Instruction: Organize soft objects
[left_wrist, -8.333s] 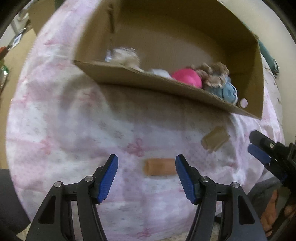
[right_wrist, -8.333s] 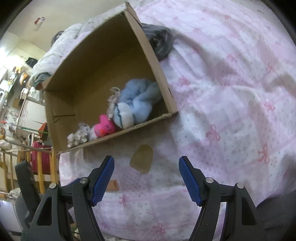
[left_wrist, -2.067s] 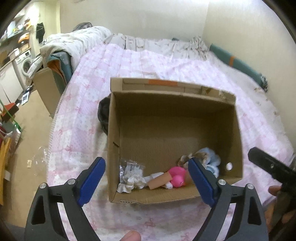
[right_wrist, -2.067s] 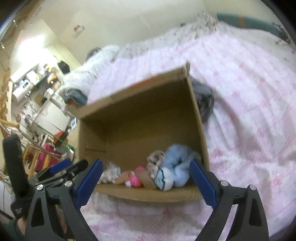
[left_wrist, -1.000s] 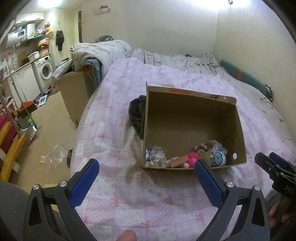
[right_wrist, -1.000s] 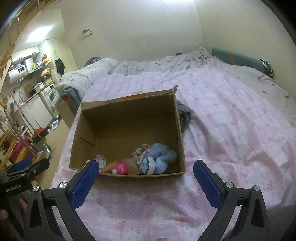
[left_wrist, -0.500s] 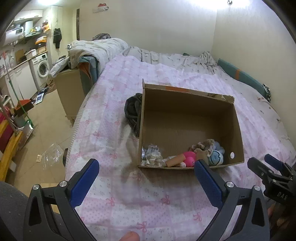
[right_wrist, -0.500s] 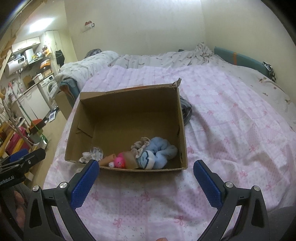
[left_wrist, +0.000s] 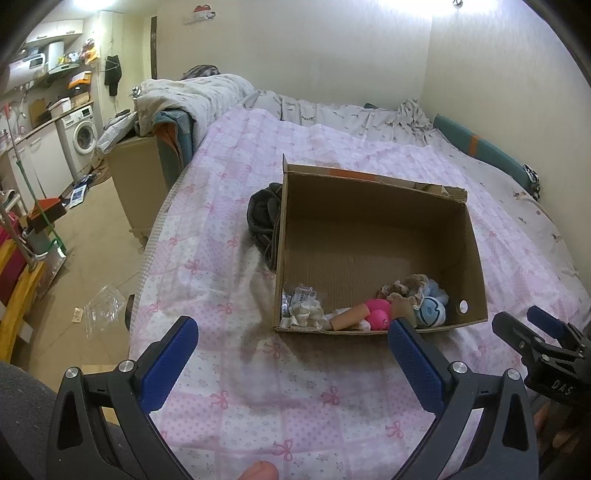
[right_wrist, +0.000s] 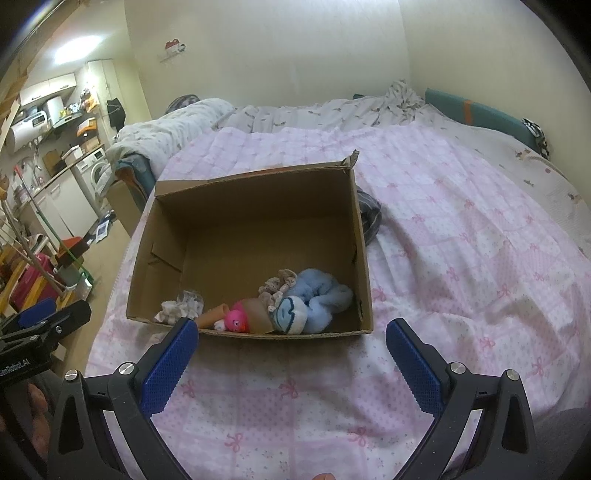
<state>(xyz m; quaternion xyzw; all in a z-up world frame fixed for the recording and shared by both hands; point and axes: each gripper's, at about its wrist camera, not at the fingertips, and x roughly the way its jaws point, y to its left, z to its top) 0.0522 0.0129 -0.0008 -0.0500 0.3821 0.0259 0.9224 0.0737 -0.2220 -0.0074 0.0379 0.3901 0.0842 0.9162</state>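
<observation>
Left tongs (left_wrist: 291, 356): gaping wide at the bottom of the left wrist view, gripping nothing.
Right tongs (right_wrist: 291, 358): likewise spread fully at the bottom of the right wrist view, carrying nothing.
Cardboard box (right_wrist: 255, 188): sitting open-topped on the pink bedspread (right_wrist: 461, 266), centre of both frames.
Soft objects: all lying inside the box, crowding its near wall: blue plush (right_wrist: 314, 301), pink toy (right_wrist: 238, 320), 2 tan pieces (left_wrist: 349, 318) (right_wrist: 256, 314), frilly beige item (right_wrist: 277, 284), white crumpled item (right_wrist: 181, 305).
Dark garment (left_wrist: 264, 218): resting just beside the box's far side, outside it.
Progress: sorting is looking finished, judging by the bare bedspread in front.
Risk: the box is sitting near the bed's edge on soft bedding; a nudge from either tongs could be tipping it floorwards.
</observation>
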